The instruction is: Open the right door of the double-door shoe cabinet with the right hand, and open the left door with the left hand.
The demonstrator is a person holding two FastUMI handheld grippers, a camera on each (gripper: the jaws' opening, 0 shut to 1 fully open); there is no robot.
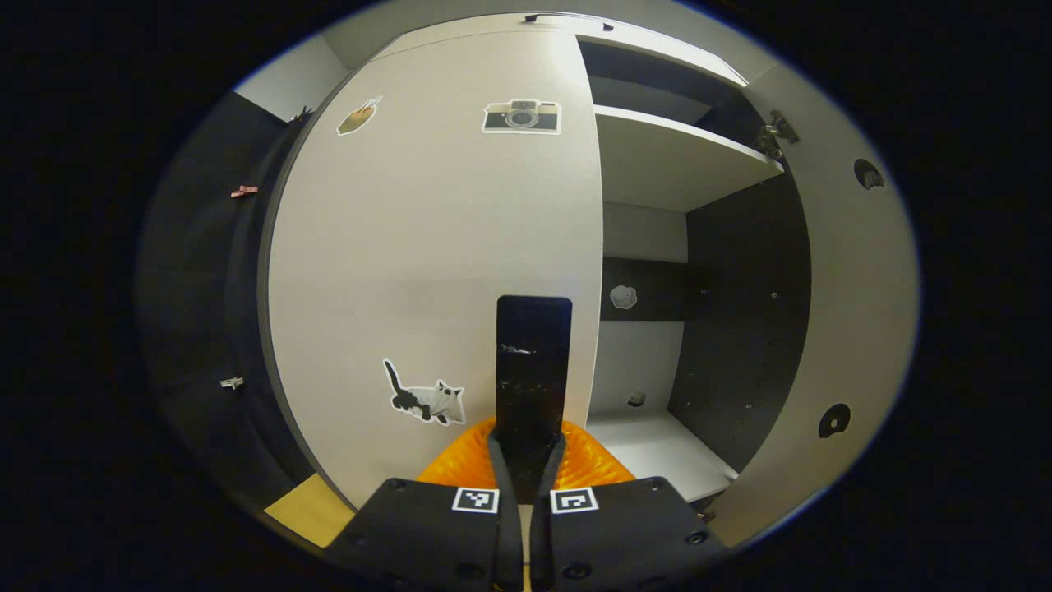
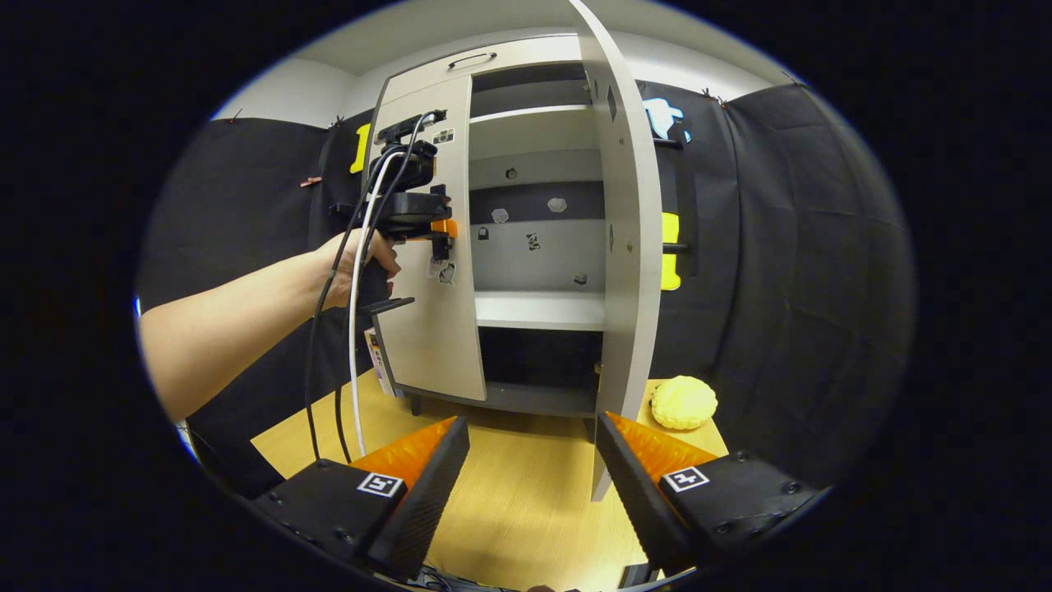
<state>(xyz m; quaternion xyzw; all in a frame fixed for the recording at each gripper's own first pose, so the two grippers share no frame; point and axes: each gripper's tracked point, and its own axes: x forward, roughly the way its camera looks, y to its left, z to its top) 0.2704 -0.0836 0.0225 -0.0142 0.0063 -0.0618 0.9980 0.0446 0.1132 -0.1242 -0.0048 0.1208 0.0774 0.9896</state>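
The right door (image 2: 629, 247) stands swung wide; the left door (image 1: 436, 247) remains closed (half done). The left tool (image 1: 532, 374), pressed together, noses its edge at 12 o'clock; the right tool (image 2: 532, 460) hangs spread.

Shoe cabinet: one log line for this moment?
right door open | left door closed | left gripper shut, at left door edge | right gripper open, clear

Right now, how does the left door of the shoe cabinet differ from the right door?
The right door is swung wide open, edge-on in the right gripper view; the left door looks at most slightly ajar. The left gripper is up against the left door's free edge, while the right gripper hangs open, short of the right door. The left door shows stickers on its front; the right door shows its bare inner face with hinge holes. Both are pale, tall panels.
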